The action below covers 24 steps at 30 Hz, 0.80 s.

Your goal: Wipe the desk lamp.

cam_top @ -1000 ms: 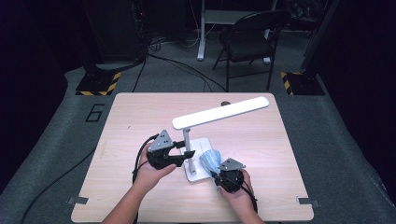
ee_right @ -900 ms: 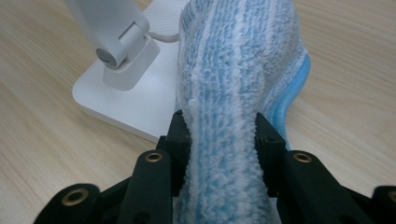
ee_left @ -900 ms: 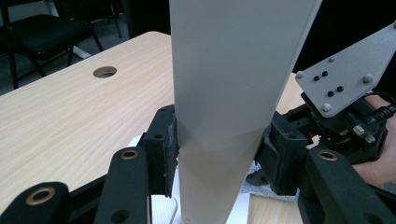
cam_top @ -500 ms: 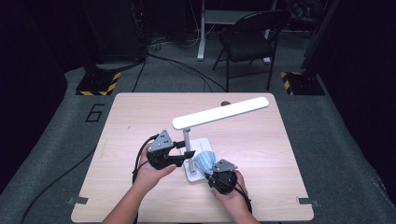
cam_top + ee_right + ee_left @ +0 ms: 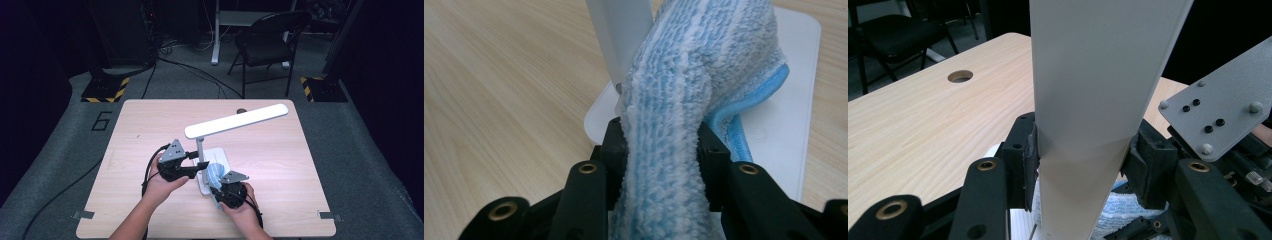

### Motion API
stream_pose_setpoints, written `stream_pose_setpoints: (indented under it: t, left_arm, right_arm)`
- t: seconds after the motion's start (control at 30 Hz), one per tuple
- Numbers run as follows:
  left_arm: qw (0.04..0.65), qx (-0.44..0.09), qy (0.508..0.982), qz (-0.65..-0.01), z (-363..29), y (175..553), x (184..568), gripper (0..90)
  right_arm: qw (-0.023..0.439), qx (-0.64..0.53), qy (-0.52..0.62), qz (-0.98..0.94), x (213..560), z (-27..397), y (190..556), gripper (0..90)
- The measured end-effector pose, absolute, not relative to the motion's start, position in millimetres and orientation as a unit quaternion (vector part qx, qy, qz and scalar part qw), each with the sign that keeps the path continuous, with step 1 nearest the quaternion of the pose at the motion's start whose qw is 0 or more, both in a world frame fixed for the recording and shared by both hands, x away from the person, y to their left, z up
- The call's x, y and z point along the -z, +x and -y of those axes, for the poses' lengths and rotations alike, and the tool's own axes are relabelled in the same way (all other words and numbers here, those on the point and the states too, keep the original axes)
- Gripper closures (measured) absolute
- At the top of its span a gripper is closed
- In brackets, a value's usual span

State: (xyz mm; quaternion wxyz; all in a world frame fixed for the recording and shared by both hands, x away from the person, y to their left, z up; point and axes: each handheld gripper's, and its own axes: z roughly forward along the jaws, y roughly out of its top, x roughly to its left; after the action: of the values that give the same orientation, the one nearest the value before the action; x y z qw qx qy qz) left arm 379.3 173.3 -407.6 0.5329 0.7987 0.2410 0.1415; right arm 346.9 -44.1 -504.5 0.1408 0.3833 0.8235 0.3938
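Observation:
A white desk lamp stands on the table, with a long head (image 5: 237, 121), a thin post (image 5: 1088, 125) and a flat base (image 5: 217, 156). My left gripper (image 5: 201, 165) is shut on the post, its pads pressing on both sides (image 5: 1083, 155). My right gripper (image 5: 218, 181) is shut on a bunched blue-and-white cloth (image 5: 684, 100). The cloth (image 5: 215, 172) lies against the base (image 5: 784, 115) right beside the foot of the post (image 5: 621, 35). In the left gripper view the cloth (image 5: 1120, 212) shows low behind the post, under the right gripper's grey plate (image 5: 1218, 110).
The wooden table (image 5: 150, 125) has a round cable hole (image 5: 241, 110) near its far edge. A dark chair (image 5: 265, 40) stands on the floor beyond it. Both of the person's hands come in from the near edge.
My right gripper has slid a little to the left with the cloth, closer to the lamp post. The left gripper has stayed on the post.

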Motion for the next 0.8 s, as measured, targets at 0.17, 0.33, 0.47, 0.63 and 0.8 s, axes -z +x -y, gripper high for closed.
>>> stream_pose_setpoints:
  t: [0.17,0.33,0.47,0.63,0.8]
  left_arm:
    - [0.531,-0.145,0.8,-0.239,-173.9,379.7,407.6,52.5]
    - [0.532,-0.144,0.799,-0.24,-174.4,379.7,407.7,52.6]
    - [0.532,-0.145,0.799,-0.24,-175.0,379.5,408.0,52.5]
    - [0.536,-0.141,0.797,-0.241,-175.1,380.0,408.6,52.4]
    - [0.538,-0.14,0.795,-0.243,-174.7,379.8,408.8,52.4]
  right_arm:
    - [0.159,-0.389,0.381,-0.824,505.4,39.7,343.8,64.6]
    - [0.185,-0.372,0.36,-0.835,505.7,36.1,341.4,64.9]
    - [0.185,-0.376,0.362,-0.833,506.7,37.4,341.3,65.5]
    - [0.186,-0.379,0.356,-0.833,507.3,40.6,343.8,66.0]
    - [0.187,-0.379,0.361,-0.831,507.6,41.9,343.9,66.2]
